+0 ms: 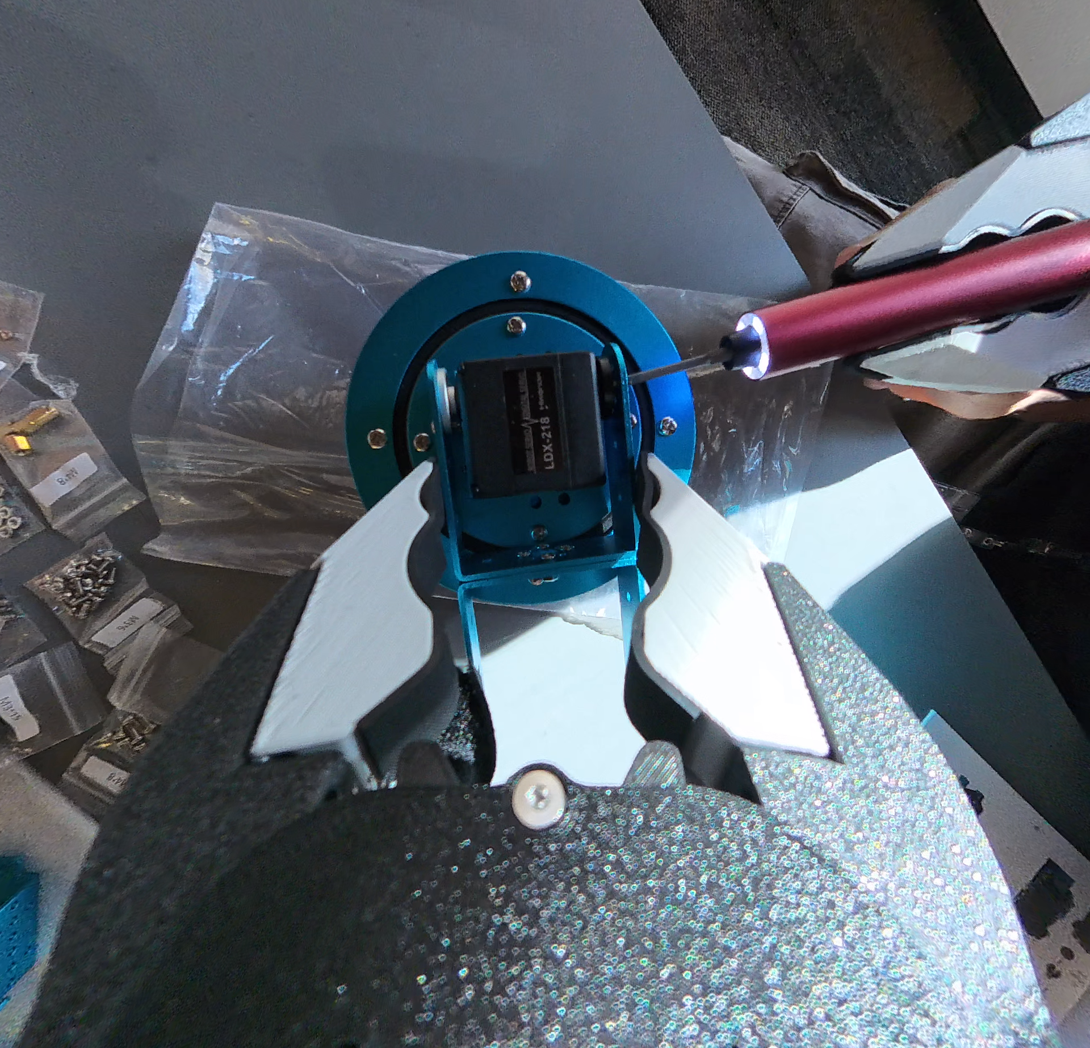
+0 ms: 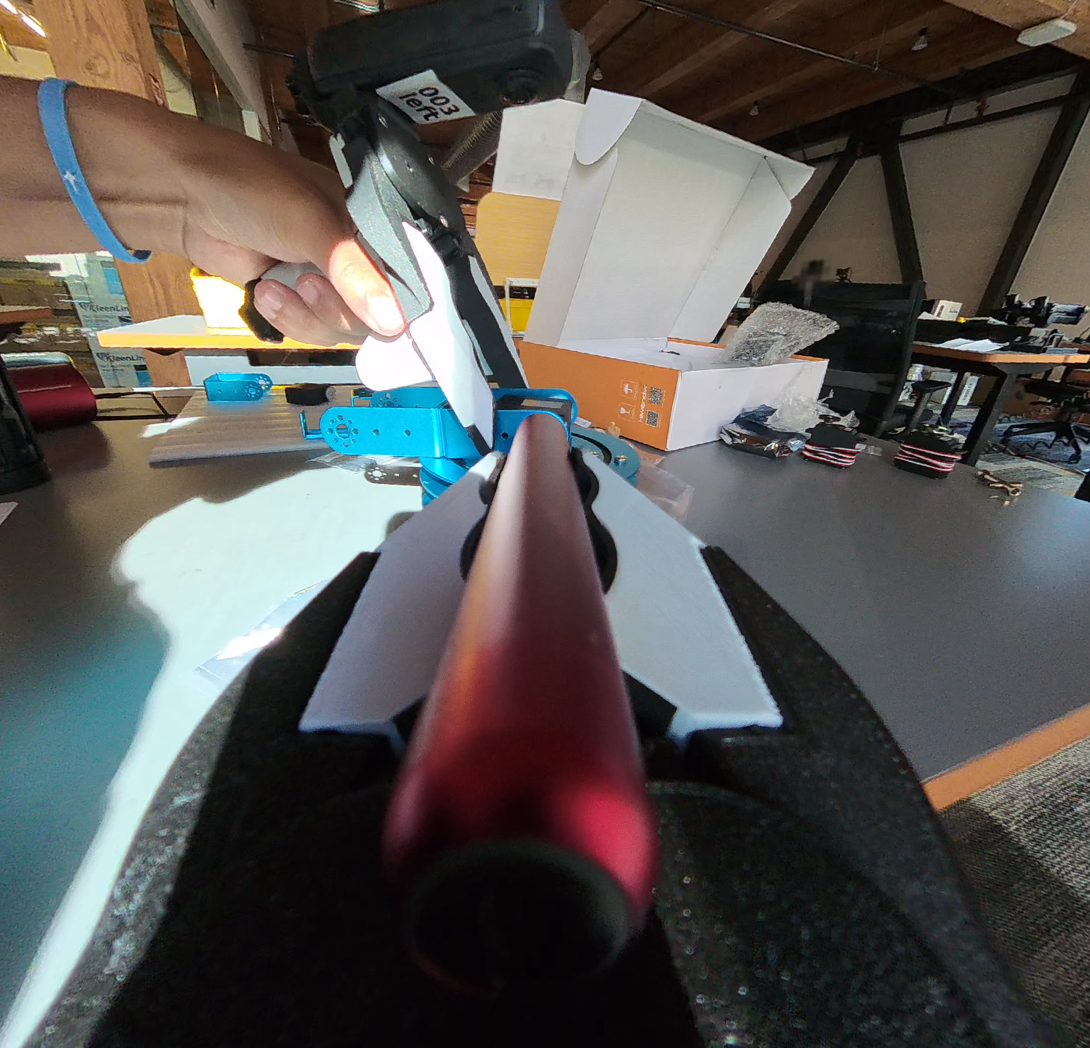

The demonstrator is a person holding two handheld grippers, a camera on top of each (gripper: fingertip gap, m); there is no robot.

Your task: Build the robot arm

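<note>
Red screwdriver (image 2: 531,636) clamped in right jaws; left jaws grip blue bracket (image 1: 534,554) around label-bearing black servo (image 1: 531,424).

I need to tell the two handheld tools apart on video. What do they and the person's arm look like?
Both tools have white, wavy-edged fingers on dark, glittery bodies. The left tool carries a black camera bearing a white sticker. The person's wrist wears a blue band.

Teal-blue anodised bracket (image 1: 619,447) and ring base (image 1: 383,371), matte black servo (image 1: 531,424) inside. Metallic red screwdriver (image 1: 920,306). White fingers (image 1: 354,607) on glittery black-grey gripper bodies. Dull grey table (image 2: 885,577), orange-and-white box (image 2: 649,288).
</note>
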